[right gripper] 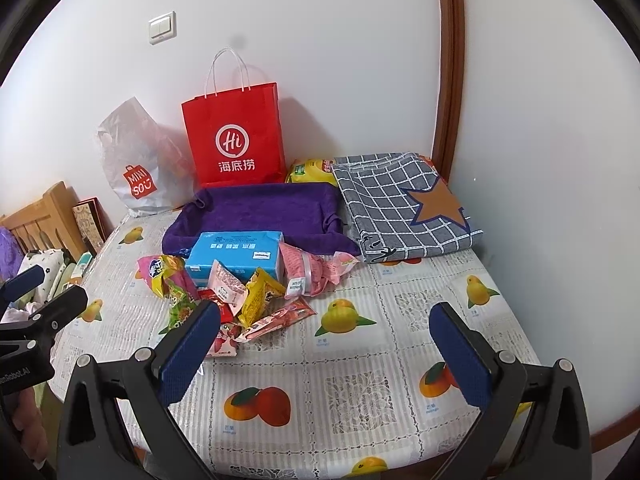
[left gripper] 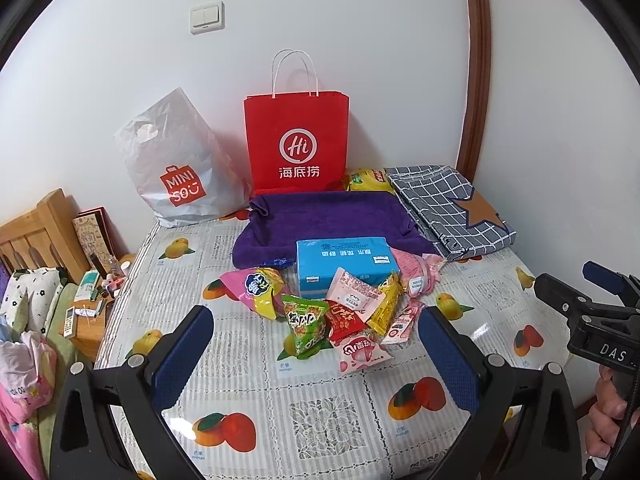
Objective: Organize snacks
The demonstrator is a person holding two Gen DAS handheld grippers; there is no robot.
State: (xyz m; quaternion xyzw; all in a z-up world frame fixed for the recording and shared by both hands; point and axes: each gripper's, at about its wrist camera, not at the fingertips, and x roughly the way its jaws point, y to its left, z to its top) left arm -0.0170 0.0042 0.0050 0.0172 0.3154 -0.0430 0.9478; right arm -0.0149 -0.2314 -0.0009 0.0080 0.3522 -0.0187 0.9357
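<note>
Snacks (left gripper: 340, 316) lie in a loose pile near the middle of the table (left gripper: 320, 412), just this side of a blue box (left gripper: 346, 266) that sits at the near edge of a purple cloth (left gripper: 320, 216). Far back against the wall stand a red bag (left gripper: 296, 140) and, to its left, a white bag (left gripper: 176, 168); a checked cloth (left gripper: 448, 208) lies folded at far right. Left gripper (left gripper: 316, 344) hangs over the near side of the pile, jaws spread wide and holding nothing. Right gripper (right gripper: 326, 342) is equally wide and empty, its left finger (right gripper: 188, 354) overlapping the pile's near right edge
</note>
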